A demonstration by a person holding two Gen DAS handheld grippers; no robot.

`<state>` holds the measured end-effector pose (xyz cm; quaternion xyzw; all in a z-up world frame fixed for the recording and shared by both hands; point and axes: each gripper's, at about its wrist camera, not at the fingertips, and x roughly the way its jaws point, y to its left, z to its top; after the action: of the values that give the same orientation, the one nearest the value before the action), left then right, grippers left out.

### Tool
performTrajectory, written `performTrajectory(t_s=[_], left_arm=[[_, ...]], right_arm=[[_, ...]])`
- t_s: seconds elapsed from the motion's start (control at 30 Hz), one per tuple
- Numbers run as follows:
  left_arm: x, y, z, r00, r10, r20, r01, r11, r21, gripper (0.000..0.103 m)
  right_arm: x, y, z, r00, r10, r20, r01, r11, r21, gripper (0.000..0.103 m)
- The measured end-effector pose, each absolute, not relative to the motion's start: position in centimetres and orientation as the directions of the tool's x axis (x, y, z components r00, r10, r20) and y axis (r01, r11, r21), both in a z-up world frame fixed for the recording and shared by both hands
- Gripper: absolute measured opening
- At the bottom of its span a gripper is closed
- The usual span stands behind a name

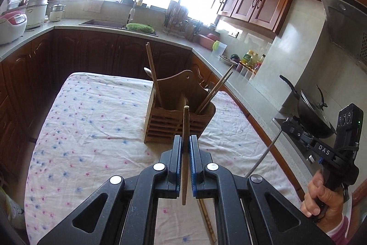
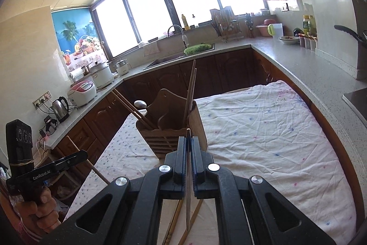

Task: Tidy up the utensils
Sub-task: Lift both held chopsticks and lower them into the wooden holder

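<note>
Both grippers are clenched: our left gripper (image 1: 185,144) grasps a wooden chopstick (image 1: 185,153), our right gripper (image 2: 188,144) a thin metal utensil (image 2: 188,187). We see the wooden holder (image 1: 176,116) just ahead on the floral cloth (image 1: 91,130).

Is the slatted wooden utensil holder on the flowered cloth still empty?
No, the slatted wooden utensil holder already has wooden chopsticks standing in it.

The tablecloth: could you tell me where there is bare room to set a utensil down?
The tablecloth is bare left of the wooden holder, and wide open on the counter side. It is crowded beneath the grippers, where loose chopsticks lie.
</note>
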<state>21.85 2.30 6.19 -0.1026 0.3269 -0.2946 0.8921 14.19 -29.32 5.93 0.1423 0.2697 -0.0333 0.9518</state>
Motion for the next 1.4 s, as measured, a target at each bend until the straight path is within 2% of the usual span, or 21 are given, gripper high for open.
performTrajectory(t_s=[0.57, 1.1, 1.27, 1.4], left_arm=[[23.0, 3.7, 8.3, 0.677, -0.576, -0.459, 0.446, 0.816, -0.367, 0.004], [28.0, 3.1, 12.4, 0.819, -0.515, -0.253, 0.414, 0.836, -0.361, 0.004], [30.7, 1.6, 9.9, 0.836, -0.495, -0.235, 0.382, 0.834, -0.399, 0.004], [32.1, -0.3, 6.7, 0.836, -0.485, -0.256, 0.357, 0.836, -0.416, 0.004]], right_arm=[[15.4, -29.0, 8.4, 0.884, 0.024, -0.466, 0.11, 0.96, 0.256, 0.004], [21.2, -29.7, 15.1, 0.958, -0.02, -0.285, 0.096, 0.963, 0.253, 0.004], [23.9, -30.3, 14.9, 0.963, -0.047, -0.264, 0.119, 0.958, 0.262, 0.004], [25.4, -30.5, 13.1, 0.961, -0.077, -0.266, 0.146, 0.957, 0.249, 0.004]])
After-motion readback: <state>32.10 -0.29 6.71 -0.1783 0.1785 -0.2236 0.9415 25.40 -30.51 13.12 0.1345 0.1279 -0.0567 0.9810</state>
